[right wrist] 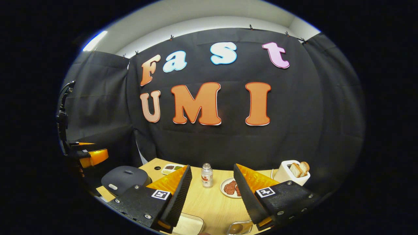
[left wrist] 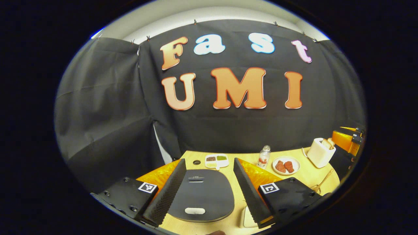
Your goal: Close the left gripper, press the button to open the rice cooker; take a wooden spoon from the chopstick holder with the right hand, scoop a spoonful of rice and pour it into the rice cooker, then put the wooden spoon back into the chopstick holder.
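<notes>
Cooker (left wrist: 201,195) sits at the near edge of the table (left wrist: 295,179), lid down, at 6 o'clock in the left gripper view, straight between the left gripper's (left wrist: 210,192) 2 fingers. Its pale button (left wrist: 195,211) lies at the lid's near rim. In the right gripper view the cooker (right wrist: 124,179) is at 8 o'clock.

Left jaws stand wide open, gripping nothing. The right gripper (right wrist: 212,199) is open too, empty, hovering over the table. So the job is at step 1: the lid is not yet open, the left jaws not yet closed.

Next move, as I judge it: bring the left fingers together, then lower the tips onto the button and press until the lid releases. An off-centre press could slip on the smooth lid.

Outward from the cooker in the left gripper view: a divided dish (left wrist: 216,160) at 12 o'clock, a small bottle (left wrist: 264,156) at 1, a plate (left wrist: 286,165) of reddish food at 2, a toaster (left wrist: 321,151) with bread farther right. A wooden handle, perhaps the spoon (left wrist: 324,182), leans at 3 o'clock; its holder I cannot make out.
</notes>
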`<state>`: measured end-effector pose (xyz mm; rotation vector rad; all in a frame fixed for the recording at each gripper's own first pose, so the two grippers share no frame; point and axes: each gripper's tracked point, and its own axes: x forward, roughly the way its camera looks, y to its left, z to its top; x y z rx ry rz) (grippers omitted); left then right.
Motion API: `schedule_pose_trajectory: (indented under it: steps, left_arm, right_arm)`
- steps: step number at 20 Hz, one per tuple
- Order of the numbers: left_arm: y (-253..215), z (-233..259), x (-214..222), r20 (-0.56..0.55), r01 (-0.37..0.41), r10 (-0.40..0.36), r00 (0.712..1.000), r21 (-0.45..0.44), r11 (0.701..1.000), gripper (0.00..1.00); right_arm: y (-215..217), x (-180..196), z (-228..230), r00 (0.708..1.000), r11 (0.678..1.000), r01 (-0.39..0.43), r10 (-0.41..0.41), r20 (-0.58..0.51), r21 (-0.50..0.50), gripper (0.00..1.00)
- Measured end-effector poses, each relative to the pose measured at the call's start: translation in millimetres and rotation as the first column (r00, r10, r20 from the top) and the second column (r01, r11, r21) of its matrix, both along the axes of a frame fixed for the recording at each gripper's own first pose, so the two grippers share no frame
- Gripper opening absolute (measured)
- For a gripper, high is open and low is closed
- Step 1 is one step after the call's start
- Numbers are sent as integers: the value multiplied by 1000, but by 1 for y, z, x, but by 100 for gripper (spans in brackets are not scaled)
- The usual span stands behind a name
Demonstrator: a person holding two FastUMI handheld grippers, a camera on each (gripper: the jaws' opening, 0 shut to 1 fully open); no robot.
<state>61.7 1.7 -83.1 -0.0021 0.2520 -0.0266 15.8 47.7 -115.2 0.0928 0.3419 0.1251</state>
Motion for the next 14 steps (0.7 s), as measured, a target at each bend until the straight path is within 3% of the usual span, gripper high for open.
schedule_pose_trajectory:
  steps: [4,9,14]
  left_arm:
    - [-11,2,-17,74,38,-37,997,-22,999,99]
    - [-14,21,-34,215,30,-27,976,-9,999,100]
    - [-15,17,-44,242,28,-28,970,2,1000,100]
  right_arm:
    - [12,-2,9,993,999,-31,35,112,-41,80]
    - [23,-9,3,994,999,-45,45,100,1,81]
    - [21,-8,9,987,1000,-25,22,158,17,81]
